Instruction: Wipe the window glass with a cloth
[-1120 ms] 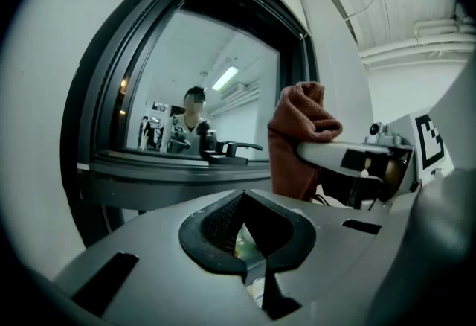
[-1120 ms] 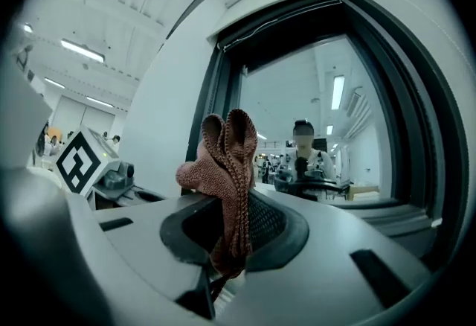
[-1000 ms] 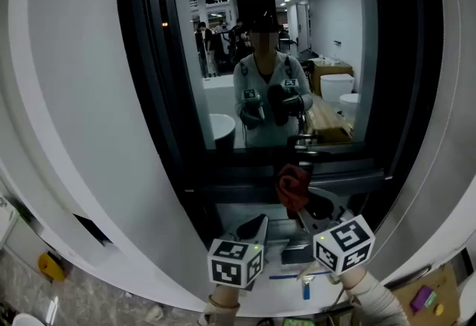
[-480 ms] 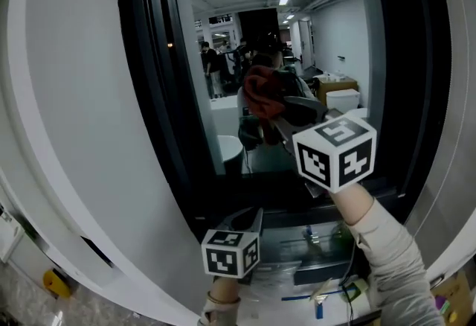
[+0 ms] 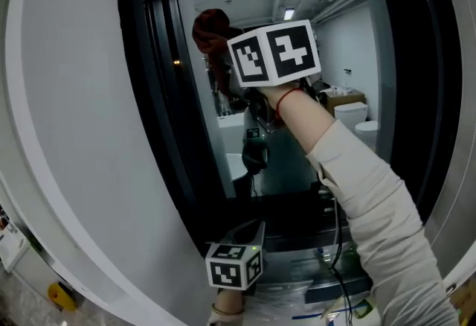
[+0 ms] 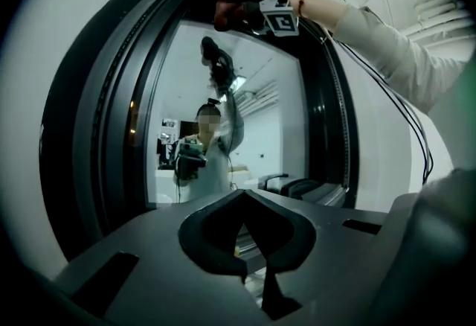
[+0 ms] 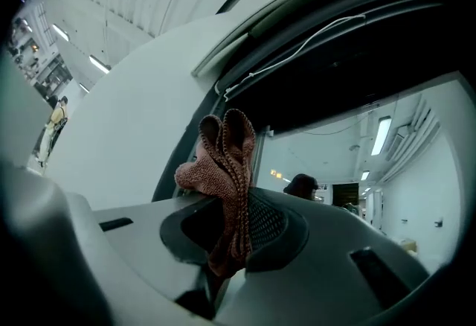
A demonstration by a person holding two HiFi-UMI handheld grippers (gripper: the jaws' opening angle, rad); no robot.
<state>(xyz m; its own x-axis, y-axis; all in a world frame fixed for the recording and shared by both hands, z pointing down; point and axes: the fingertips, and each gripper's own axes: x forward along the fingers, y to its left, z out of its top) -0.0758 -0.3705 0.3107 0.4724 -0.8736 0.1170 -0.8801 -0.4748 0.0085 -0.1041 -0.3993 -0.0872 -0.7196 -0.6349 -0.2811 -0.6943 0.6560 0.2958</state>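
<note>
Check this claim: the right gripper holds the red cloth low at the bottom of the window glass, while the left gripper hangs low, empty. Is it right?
Not quite. The right gripper holds the red cloth high, near the top left of the window glass, as the head view shows. The left gripper does hang low, empty.

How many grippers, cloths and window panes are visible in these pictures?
Grippers: 2, the left gripper and the right gripper
Cloths: 1, the red cloth held in the right gripper
Window panes: 1, the window glass
Total: 4
</note>
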